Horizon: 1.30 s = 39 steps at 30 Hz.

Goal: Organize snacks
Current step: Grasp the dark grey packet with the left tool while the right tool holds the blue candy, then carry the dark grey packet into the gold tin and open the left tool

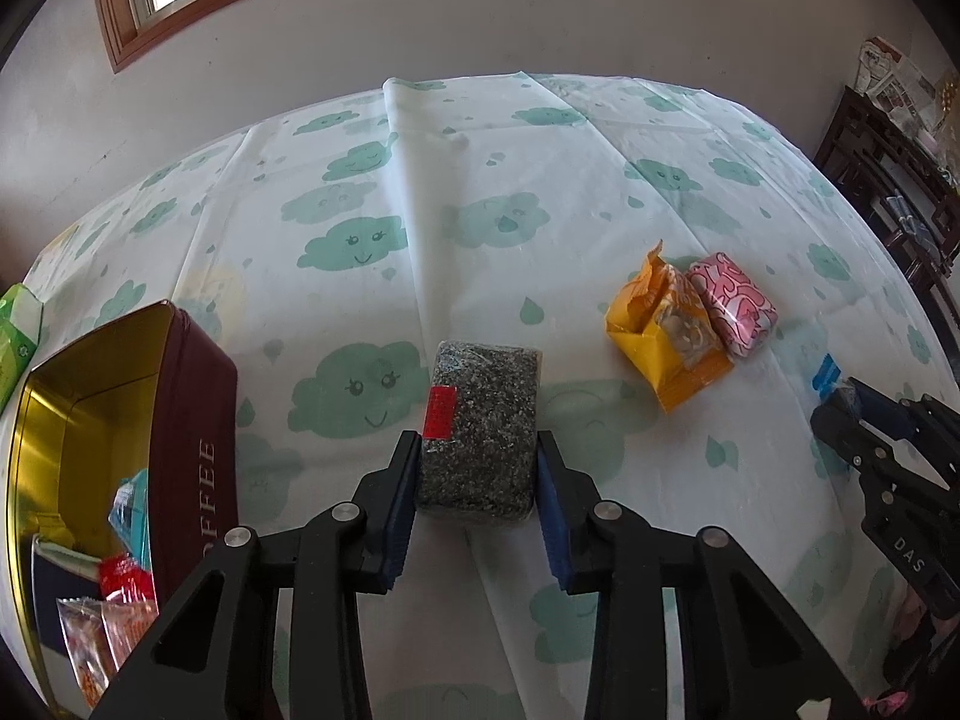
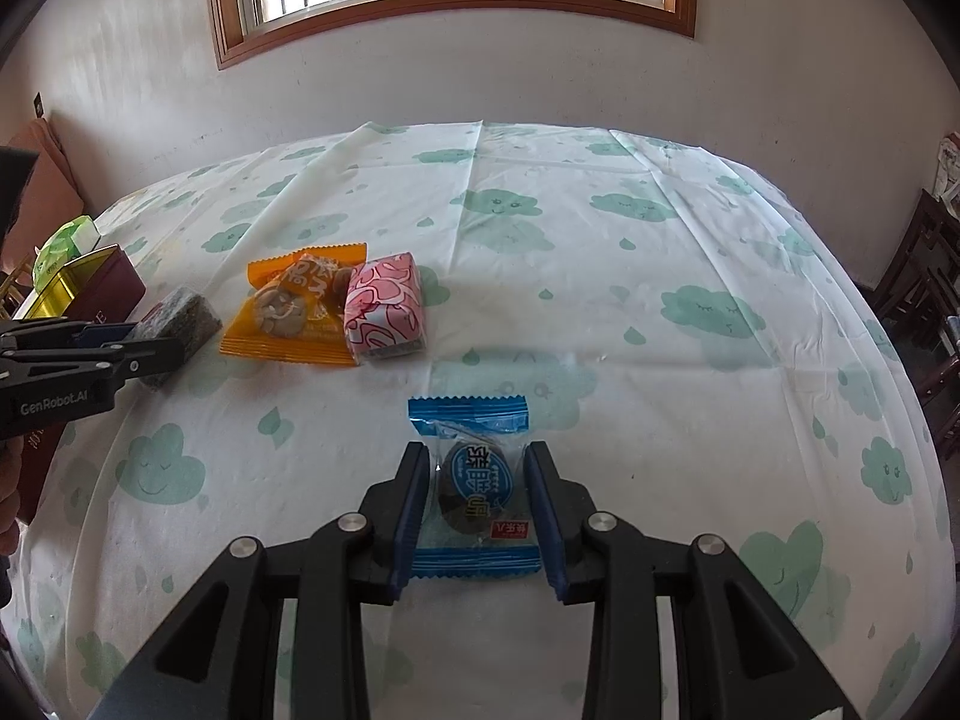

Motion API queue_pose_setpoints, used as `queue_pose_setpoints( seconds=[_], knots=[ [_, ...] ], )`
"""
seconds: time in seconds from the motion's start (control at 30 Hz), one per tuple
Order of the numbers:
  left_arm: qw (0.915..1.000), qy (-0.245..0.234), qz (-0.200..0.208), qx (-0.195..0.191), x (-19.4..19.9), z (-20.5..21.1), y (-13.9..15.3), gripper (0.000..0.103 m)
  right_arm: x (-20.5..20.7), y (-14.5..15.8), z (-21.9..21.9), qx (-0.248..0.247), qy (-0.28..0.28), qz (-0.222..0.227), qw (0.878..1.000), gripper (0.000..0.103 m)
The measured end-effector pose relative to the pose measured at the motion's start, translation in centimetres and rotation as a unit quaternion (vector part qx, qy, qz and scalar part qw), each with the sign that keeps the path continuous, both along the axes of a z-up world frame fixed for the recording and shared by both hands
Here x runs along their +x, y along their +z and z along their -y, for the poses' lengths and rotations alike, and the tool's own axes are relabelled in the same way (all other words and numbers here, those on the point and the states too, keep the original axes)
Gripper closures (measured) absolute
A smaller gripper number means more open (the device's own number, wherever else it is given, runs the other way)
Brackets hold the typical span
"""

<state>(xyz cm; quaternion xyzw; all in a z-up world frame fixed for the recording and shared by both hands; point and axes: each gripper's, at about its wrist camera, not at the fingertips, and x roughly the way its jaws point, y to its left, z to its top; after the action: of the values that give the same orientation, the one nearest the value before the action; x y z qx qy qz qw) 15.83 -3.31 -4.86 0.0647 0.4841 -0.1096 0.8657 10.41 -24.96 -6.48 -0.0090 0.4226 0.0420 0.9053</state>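
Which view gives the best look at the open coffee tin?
The left wrist view. The coffee tin sits close at the left there, showing its gold interior, the lettering on its maroon side and the snack packets inside. In the right wrist view the tin is small at the far left edge, its contents hidden.

Speckled dark block [image 1: 480,420], blue packet [image 2: 474,480], orange packet [image 2: 288,312], pink-white packet [image 2: 387,306] flat on tablecloth.

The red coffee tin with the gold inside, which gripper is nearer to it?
Left. The left gripper, closed on a dark speckled snack block, sits beside the tin; the right gripper is farther away.
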Motion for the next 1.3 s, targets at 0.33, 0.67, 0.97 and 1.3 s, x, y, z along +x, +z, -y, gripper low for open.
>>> queue_pose_setpoints(
  seconds=[0.33, 0.67, 0.97, 1.3],
  knots=[
    [0.9999, -0.002, -0.004, -0.013, -2.7, -0.2, 0.9, 0.072, 0.0, 0.0, -0.1, -0.007, 0.000, 0.000, 1.000, 0.068],
    [0.9994, -0.006, -0.002, -0.033, -5.2, -0.7, 2.6, 0.072, 0.0, 0.0, -0.2, -0.010, 0.000, -0.001, 1.000, 0.068],
    [0.9989, -0.008, 0.012, -0.045, -6.5, -1.5, 4.3, 0.072, 0.1, -0.1, -0.2, -0.010, 0.000, -0.001, 1.000, 0.068],
    [0.9981, 0.015, 0.034, -0.050, -6.9, -4.6, 6.7, 0.072, 0.1, -0.1, -0.2, -0.010, -0.001, -0.001, 1.000, 0.068]
  ],
)
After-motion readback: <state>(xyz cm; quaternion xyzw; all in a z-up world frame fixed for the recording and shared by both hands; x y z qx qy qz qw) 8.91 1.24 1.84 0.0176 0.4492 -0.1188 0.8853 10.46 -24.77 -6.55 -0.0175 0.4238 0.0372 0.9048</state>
